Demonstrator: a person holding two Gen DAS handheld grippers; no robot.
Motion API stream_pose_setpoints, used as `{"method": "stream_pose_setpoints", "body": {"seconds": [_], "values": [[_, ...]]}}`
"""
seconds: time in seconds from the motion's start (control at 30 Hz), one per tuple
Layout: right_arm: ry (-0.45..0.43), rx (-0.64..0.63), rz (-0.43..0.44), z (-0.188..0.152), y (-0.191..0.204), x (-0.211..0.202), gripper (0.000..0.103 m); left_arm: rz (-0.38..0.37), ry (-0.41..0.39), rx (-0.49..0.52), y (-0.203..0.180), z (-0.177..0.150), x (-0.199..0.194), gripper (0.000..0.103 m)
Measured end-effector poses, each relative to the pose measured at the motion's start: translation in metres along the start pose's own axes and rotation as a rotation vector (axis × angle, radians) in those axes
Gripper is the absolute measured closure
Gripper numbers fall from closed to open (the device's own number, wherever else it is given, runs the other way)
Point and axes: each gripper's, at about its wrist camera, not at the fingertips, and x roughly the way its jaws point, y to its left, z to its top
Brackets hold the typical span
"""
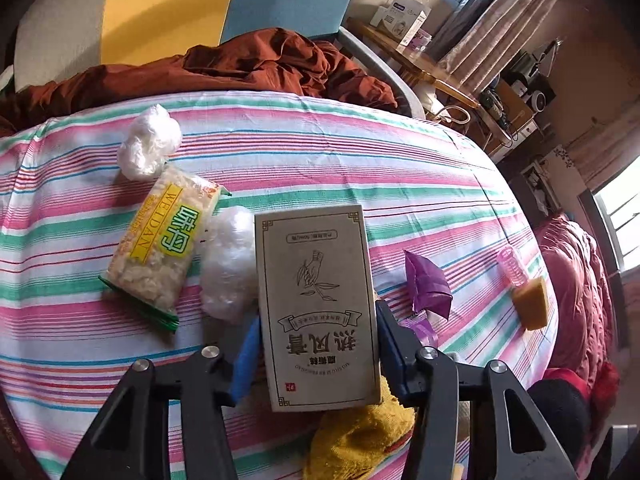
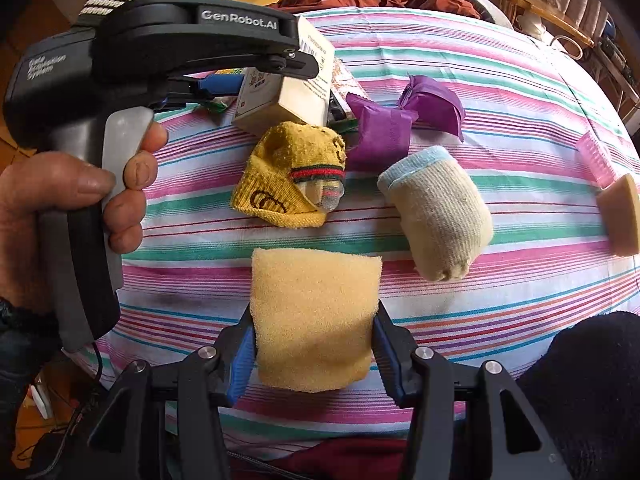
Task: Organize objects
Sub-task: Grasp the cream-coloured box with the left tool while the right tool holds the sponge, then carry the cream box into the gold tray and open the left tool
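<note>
My left gripper (image 1: 318, 332) is shut on a beige cardboard box (image 1: 316, 304) with printed Chinese text, held above the striped cloth (image 1: 360, 152). The box also shows in the right wrist view (image 2: 280, 96), under the left gripper's black body (image 2: 192, 40). My right gripper (image 2: 314, 344) is shut on a yellow sponge (image 2: 314, 316), held low over the cloth. A yellow sock (image 2: 292, 176) wrapped around a clear object lies ahead of the sponge. A beige rolled sock (image 2: 440, 212) lies to its right.
A snack bag (image 1: 164, 248) and two white plastic wads (image 1: 150, 140) (image 1: 230, 264) lie left of the box. Purple wrappers (image 2: 400, 120), a pink hair roller (image 1: 512, 266) and a sponge wedge (image 1: 532, 304) lie right. A brown quilt (image 1: 240, 68) is beyond.
</note>
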Motion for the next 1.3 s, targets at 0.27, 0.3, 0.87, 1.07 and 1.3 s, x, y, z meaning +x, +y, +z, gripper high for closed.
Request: {"method": "stream_pose_setpoints", "body": {"seconds": [0.27, 0.3, 0.87, 1.07, 1.3], "values": [[-0.004, 0.011, -0.011, -0.004, 0.002, -0.004, 0.051, 0.009, -0.106, 0.051, 0.023, -0.036, -0.073, 0.050], [-0.004, 0.010, -0.014, -0.004, 0.001, -0.004, 0.051, 0.019, -0.093, 0.047, 0.029, -0.043, -0.079, 0.050], [-0.033, 0.042, -0.058, 0.001, 0.001, -0.003, 0.051, 0.148, -0.003, 0.123, 0.033, -0.134, -0.071, 0.052], [-0.038, 0.046, -0.050, 0.003, -0.004, -0.002, 0.051, 0.154, -0.038, 0.129, 0.039, -0.139, -0.070, 0.052], [-0.041, 0.053, -0.050, 0.005, -0.005, 0.002, 0.051, 0.120, -0.118, 0.114, 0.045, -0.147, -0.117, 0.052]]}}
